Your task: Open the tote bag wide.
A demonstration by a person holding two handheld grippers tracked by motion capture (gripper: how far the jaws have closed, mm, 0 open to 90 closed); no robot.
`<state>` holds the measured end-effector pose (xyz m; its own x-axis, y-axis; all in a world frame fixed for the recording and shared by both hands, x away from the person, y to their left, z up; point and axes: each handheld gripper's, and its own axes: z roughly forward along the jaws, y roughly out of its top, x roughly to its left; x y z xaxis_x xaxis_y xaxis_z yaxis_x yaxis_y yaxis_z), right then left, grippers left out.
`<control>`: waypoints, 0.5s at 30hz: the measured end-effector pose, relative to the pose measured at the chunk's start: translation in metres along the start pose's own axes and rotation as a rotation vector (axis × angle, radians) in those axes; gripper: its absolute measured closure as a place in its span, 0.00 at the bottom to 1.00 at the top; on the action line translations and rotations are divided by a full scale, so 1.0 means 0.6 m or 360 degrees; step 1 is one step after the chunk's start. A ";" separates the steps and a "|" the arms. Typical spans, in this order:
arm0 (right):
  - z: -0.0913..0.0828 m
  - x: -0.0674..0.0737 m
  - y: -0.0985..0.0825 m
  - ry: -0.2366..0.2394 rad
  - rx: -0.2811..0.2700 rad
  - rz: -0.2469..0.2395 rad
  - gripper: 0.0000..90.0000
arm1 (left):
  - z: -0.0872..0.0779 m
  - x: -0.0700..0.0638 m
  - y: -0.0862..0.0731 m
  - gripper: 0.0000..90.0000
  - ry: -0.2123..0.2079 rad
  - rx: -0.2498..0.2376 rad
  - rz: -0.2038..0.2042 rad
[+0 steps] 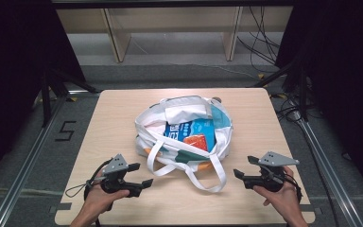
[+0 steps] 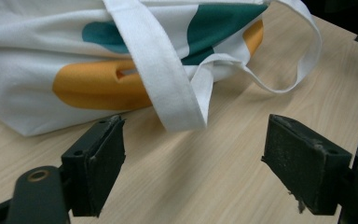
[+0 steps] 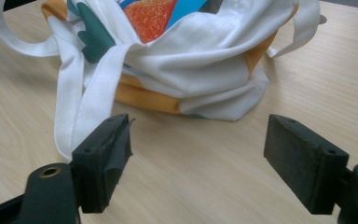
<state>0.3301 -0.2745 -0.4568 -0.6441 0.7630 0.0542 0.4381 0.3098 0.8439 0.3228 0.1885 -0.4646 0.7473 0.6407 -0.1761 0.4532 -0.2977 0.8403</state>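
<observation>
Tote bag [image 1: 184, 135] on table [image 1: 113, 123]; both tongs gaping.

White cloth tote bag [image 1: 182, 130] with teal and orange patches lies slumped on its side mid-table, mouth open and facing up toward the high camera. Blue snack packet [image 1: 194, 134] with an orange-red picture sits inside, partly exposed. Folded white cloth [image 1: 187, 112] rests at the bag's far edge. Two long white straps [image 1: 208, 177] loop out over the tabletop toward the near edge.
</observation>
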 end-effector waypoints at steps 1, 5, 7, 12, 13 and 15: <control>0.000 0.002 -0.002 0.0022 0.0003 0.0018 0.26 | 0.001 -0.001 -0.003 0.22 -0.0002 -0.0008 -0.0012; -0.002 0.009 -0.009 0.0025 0.0018 0.0030 0.26 | -0.002 0.001 -0.014 0.21 0.0006 0.0004 0.0002; -0.004 0.013 -0.013 0.0015 0.0029 0.0038 0.26 | -0.002 0.003 -0.019 0.20 -0.0008 0.0001 0.0000; -0.006 0.013 -0.024 0.0002 0.0042 0.0004 0.27 | 0.000 0.001 -0.031 0.20 -0.0001 0.0012 0.0001; -0.008 0.013 -0.026 0.0005 0.0049 0.0005 0.27 | 0.001 0.002 -0.034 0.20 0.0000 0.0022 0.0014; -0.009 0.016 -0.031 0.0009 0.0047 0.0039 0.27 | 0.002 -0.003 -0.039 0.19 -0.0004 0.0031 -0.0008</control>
<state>0.3120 -0.2760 -0.4691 -0.6365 0.7673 0.0780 0.4720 0.3076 0.8262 0.3118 0.1933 -0.4846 0.7461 0.6406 -0.1814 0.4661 -0.3081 0.8293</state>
